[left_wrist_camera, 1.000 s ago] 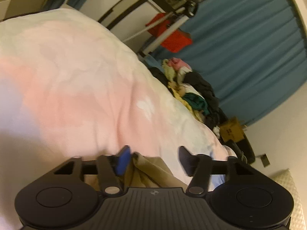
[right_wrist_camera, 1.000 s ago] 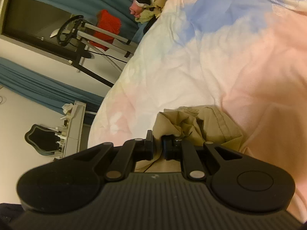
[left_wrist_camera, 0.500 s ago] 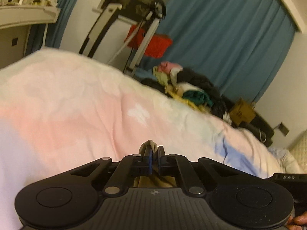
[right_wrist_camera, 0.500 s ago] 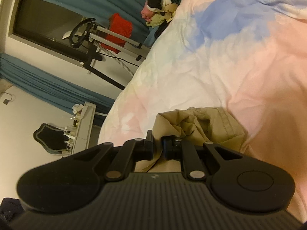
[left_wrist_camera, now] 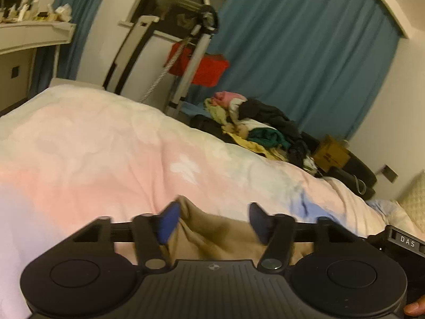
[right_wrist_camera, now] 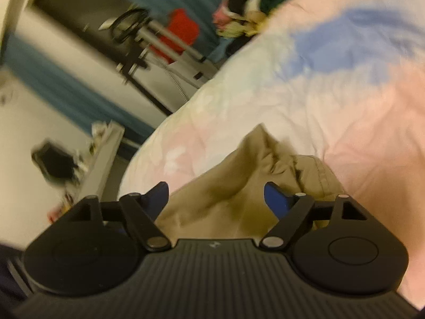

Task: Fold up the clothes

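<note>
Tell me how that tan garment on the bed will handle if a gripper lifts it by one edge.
The tan garment lies crumpled in soft folds, so it will probably droop and hang, not hold shape. It looks like thin woven cloth, likely light. On the quilted bedspread it may drag a little rather than slide freely.

khaki garment (right_wrist_camera: 239, 186) matt woven cloth, creased; duvet (left_wrist_camera: 106, 146) soft matt fabric; gripper bodies ribbed matt black plastic, metal pivot pins.
</note>
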Demonstrator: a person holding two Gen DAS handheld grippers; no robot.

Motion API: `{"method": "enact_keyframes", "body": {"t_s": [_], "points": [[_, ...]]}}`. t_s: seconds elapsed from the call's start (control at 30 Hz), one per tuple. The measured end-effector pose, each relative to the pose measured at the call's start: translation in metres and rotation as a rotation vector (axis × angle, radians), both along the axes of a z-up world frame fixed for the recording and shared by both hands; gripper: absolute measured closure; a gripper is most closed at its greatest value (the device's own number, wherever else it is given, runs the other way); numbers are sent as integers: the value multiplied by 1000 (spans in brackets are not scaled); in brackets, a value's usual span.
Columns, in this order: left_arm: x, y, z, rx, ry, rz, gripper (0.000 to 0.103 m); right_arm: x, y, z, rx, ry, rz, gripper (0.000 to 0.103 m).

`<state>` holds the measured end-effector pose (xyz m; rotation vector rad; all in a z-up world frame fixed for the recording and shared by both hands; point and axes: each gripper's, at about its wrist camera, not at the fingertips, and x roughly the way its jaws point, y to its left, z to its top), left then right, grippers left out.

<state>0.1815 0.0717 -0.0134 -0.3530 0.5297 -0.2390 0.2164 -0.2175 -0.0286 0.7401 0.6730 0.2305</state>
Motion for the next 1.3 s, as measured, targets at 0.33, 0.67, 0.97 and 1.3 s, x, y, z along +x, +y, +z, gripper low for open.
{"method": "enact_keyframes", "body": {"t_s": [0.33,0.67,0.97,1.3], "points": [[25,-35,-38,161,70,-46,33,25,45,-10,-417,-58,106,69],[25,-26,-40,146,132,-51,35,15,44,-13,-422,-46,86,69],[-50,-37,-32,176,197,-81,35,-56,50,6,-458,-42,107,69],[-102,-24,-18,55,220,-63,33,-67,59,-11,-466,48,117,69]]}}
